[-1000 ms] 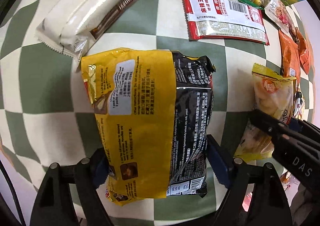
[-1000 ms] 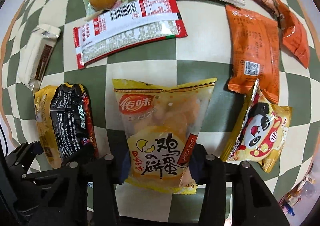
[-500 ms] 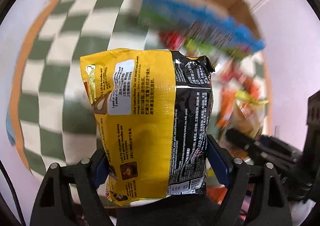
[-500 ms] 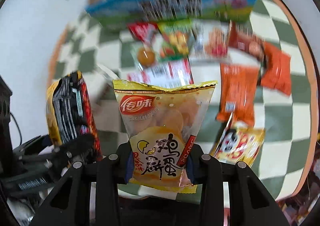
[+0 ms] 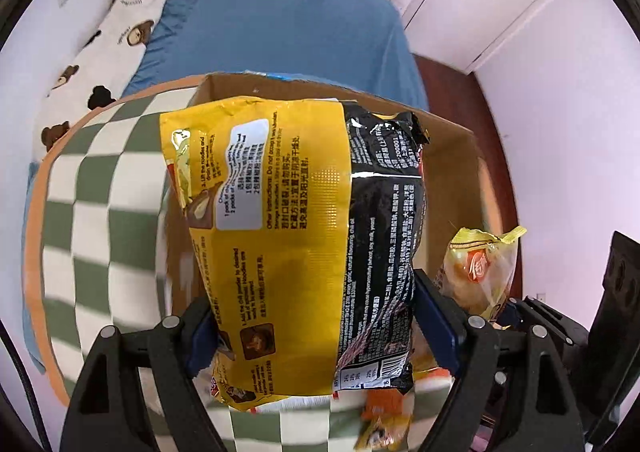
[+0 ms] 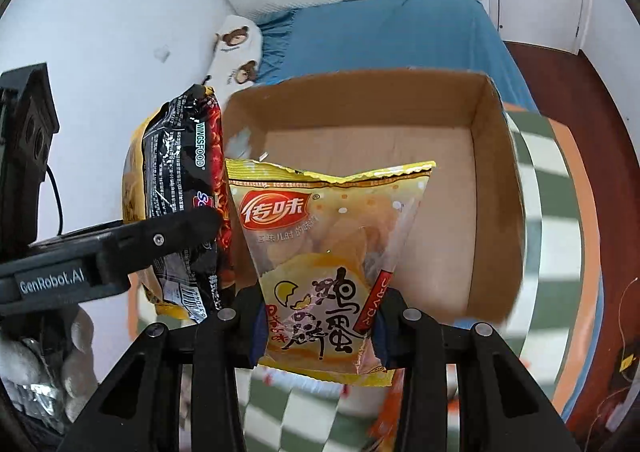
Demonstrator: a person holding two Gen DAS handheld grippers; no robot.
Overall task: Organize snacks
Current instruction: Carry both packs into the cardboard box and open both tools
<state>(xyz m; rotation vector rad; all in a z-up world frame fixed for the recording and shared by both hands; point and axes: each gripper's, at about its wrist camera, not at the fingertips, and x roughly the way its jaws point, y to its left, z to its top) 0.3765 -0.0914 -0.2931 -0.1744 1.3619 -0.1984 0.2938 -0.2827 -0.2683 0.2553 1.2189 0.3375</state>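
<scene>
1. Left tool [image 5: 316,328]: its blue pads pinch the lower part of a yellow-and-black noodle packet [image 5: 296,236], one pad on each side edge. The packet stands upright at frame centre in the left wrist view, printed back toward the camera.
2. Right tool [image 6: 318,326]: its fingers are clamped on the lower corners of a yellow egg-cracker bag [image 6: 328,252], which stands upright at centre in the right wrist view, crimped top edge uppermost.
3. Both packs are held off the desk, in front of an open cardboard box [image 6: 496,188]. In the right wrist view the box interior shows bare brown card behind the cracker bag.
4. The two packs are side by side: in the right wrist view the noodle packet sits at left of the cracker bag, just beside it; whether they touch cannot be told.
5. A green-and-white checked desk [image 5: 92,220] with an orange rim carries the box. Blurred orange snack packs [image 5: 380,412] lie at the lower edge of the left wrist view.
6. Behind the desk: a bed with a blue sheet [image 5: 280,24] and a bear-print pillow [image 5: 108,40], upper part of frame.
</scene>
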